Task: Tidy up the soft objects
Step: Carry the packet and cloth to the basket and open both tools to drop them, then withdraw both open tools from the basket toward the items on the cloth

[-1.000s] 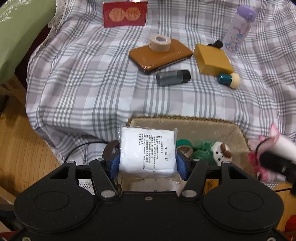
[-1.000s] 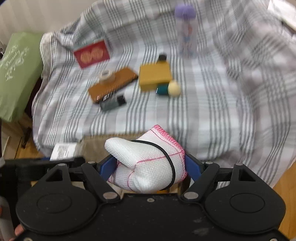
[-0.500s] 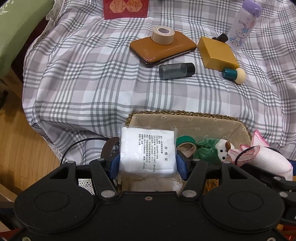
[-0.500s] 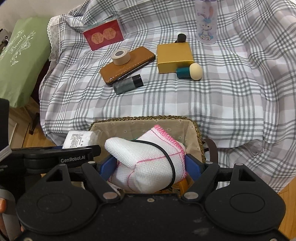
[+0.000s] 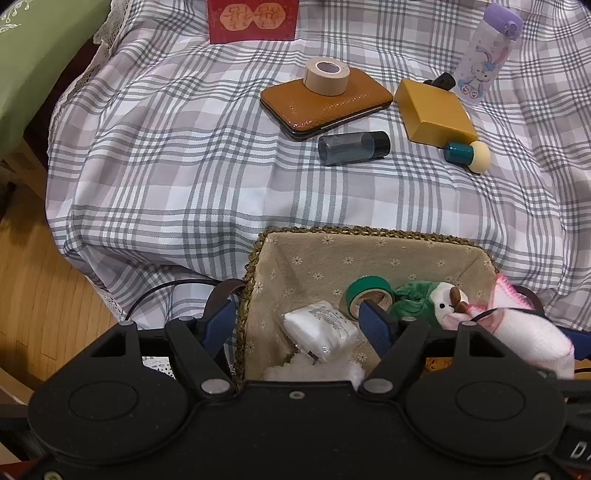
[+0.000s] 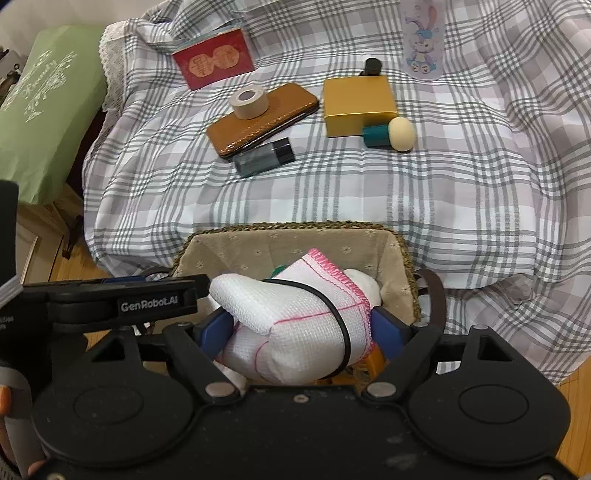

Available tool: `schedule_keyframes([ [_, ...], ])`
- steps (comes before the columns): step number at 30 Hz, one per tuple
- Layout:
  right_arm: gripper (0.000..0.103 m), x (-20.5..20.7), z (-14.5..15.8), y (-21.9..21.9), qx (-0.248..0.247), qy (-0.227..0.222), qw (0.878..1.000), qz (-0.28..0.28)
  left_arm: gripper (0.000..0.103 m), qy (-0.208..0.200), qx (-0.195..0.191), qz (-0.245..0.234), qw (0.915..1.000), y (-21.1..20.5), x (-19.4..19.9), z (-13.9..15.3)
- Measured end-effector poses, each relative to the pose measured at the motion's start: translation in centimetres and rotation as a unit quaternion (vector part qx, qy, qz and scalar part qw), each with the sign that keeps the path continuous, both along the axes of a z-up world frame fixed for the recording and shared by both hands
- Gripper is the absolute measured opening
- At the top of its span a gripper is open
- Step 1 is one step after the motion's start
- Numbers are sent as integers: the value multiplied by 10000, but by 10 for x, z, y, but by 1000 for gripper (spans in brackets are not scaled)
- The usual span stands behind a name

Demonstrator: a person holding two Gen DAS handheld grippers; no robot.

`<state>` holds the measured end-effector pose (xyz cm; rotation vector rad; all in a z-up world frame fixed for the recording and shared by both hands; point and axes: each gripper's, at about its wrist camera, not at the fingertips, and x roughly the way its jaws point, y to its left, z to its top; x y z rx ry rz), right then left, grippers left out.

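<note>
A woven basket (image 5: 255, 258) with a beige floral lining stands at the near edge of the checked cloth; it also shows in the right wrist view (image 6: 404, 254). My left gripper (image 5: 297, 323) is open above it, and the white packet in clear wrap (image 5: 319, 328) lies loose inside the basket. A green tape roll (image 5: 369, 291) and a green and white plush toy (image 5: 439, 301) lie in the basket too. My right gripper (image 6: 301, 326) is shut on a rolled white cloth with pink stitching (image 6: 299, 325), held over the basket's right side; the cloth also shows in the left wrist view (image 5: 524, 332).
On the checked cloth (image 5: 184, 155) lie a brown case (image 5: 325, 103) with a beige tape roll (image 5: 327, 75), a dark small bottle (image 5: 352, 147), a yellow box (image 5: 436, 110), a teal sponge applicator (image 5: 467, 153), a purple-capped bottle (image 5: 487, 55) and a red card (image 5: 253, 20). A green cushion (image 6: 40, 107) lies left.
My left gripper has opened and the white packet has dropped into the basket. My right gripper has brought the rolled cloth in over the basket.
</note>
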<state>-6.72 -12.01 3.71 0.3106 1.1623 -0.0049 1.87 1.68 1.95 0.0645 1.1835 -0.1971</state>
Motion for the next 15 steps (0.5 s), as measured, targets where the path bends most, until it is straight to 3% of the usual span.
schedule_keyframes([
  [15, 84, -6, 6, 5, 117, -48, 9998, 182, 71, -177, 17, 110, 9998, 3, -5, 12],
])
